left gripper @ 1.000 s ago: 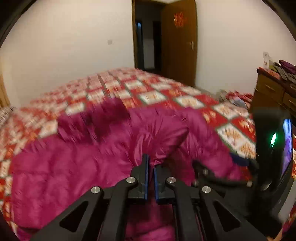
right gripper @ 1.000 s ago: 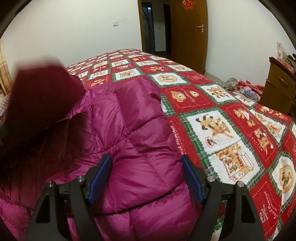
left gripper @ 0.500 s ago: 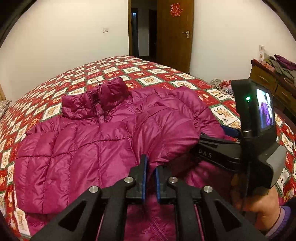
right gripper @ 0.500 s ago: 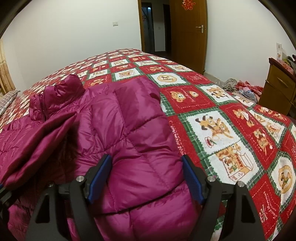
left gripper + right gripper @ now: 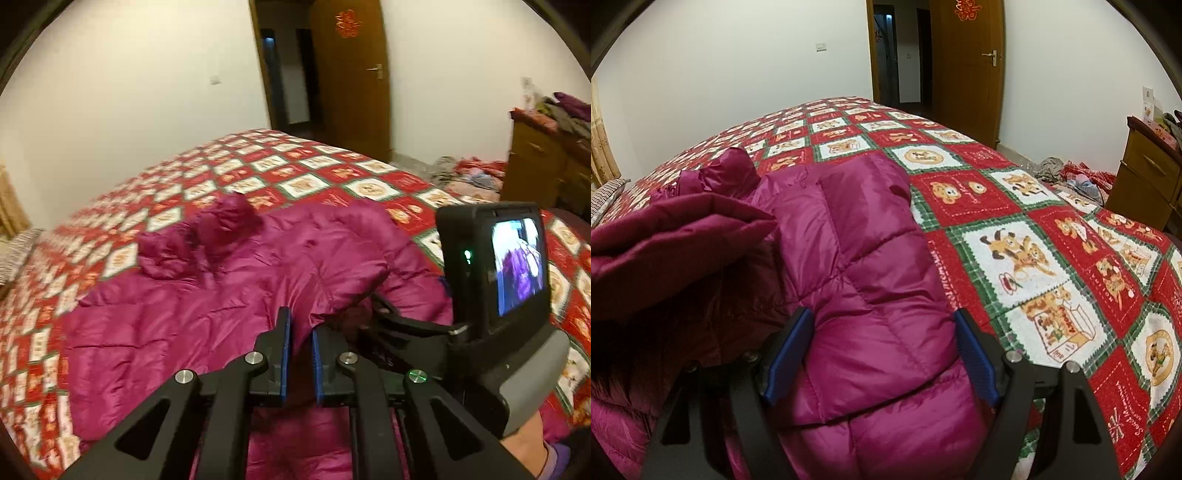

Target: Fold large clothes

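Note:
A magenta puffer jacket (image 5: pixel 207 317) lies spread on the bed, collar (image 5: pixel 221 225) towards the far side. My left gripper (image 5: pixel 300 332) is shut on the jacket's fabric, a fold pinched between the blue pads and lifted over the body. In the right wrist view the jacket (image 5: pixel 871 266) fills the left and middle. My right gripper (image 5: pixel 882 332) is open, its blue pads astride the jacket's right side panel, apart from the fabric edges. The right gripper's body and screen (image 5: pixel 495 266) show in the left wrist view.
The bed carries a red, green and white patchwork quilt (image 5: pixel 1034 243). A wooden dresser (image 5: pixel 1152 177) stands at right, with a pile of clothes on the floor (image 5: pixel 1071 173) beside it. A wooden door (image 5: pixel 967 66) stands open at the back.
My left gripper has carried the pinched fold of the jacket up and over towards the right. The right gripper has stayed open in place.

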Motion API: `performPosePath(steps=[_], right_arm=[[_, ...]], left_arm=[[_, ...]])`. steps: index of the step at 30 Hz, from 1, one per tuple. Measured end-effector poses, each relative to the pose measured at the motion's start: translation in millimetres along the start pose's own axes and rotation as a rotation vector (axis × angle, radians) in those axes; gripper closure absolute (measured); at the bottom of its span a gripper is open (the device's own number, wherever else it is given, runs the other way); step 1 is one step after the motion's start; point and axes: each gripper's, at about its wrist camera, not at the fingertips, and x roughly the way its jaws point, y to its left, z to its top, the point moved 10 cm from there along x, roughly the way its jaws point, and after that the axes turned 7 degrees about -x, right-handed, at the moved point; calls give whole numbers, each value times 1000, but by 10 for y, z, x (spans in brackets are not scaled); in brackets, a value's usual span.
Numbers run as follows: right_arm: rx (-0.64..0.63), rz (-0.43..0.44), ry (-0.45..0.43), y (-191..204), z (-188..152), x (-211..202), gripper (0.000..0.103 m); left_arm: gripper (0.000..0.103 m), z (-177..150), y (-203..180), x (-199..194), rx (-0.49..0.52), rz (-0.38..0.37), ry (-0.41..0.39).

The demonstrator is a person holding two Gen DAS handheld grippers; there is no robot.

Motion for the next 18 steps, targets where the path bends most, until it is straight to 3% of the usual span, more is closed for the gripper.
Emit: performPosePath(steps=[5, 7, 12, 18], right_arm=[[0, 0, 0, 0, 0, 0, 22], [2, 1, 0, 0, 0, 0, 22], [6, 5, -1, -10, -7, -5, 22], [-19, -34, -4, -10, 20, -40, 21]], left_arm=[[93, -98, 165, -54, -187, -165, 99], [93, -160, 356, -163, -255, -203, 86], [93, -242, 875, -526, -364, -212, -39], [88, -206, 761, -283, -324, -211, 52]])
